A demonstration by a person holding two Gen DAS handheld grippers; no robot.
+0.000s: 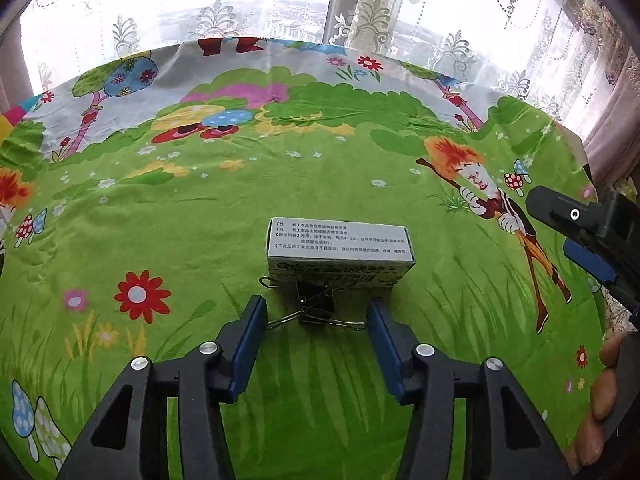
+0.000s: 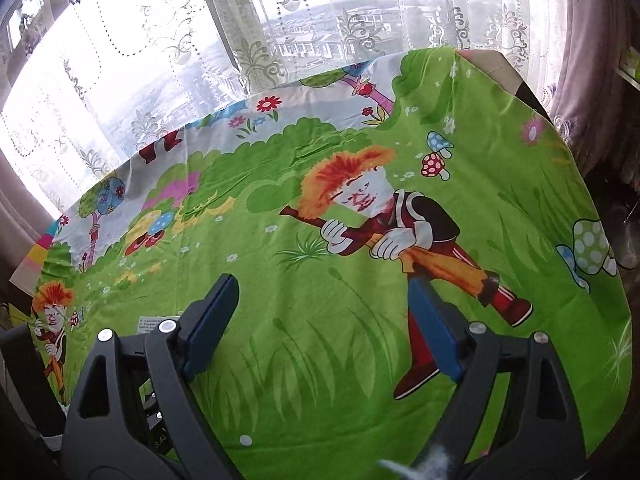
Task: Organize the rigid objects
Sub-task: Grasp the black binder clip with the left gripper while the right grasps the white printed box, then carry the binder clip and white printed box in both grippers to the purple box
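Note:
A small white medicine box (image 1: 340,252) with printed text lies on the cartoon tablecloth (image 1: 200,220). A black binder clip (image 1: 316,306) with wire handles lies against the box's near side. My left gripper (image 1: 316,312) is open, with its blue pads on either side of the clip and not touching it. My right gripper (image 2: 320,312) is open and empty above the cloth; it also shows at the right edge of the left wrist view (image 1: 580,236). A corner of the box (image 2: 156,324) shows behind the right gripper's left finger.
The table is covered by the green cartoon cloth (image 2: 360,280) and ends at a window with lace curtains (image 1: 280,0) at the back. The table's right edge (image 2: 592,184) drops off to a dark floor.

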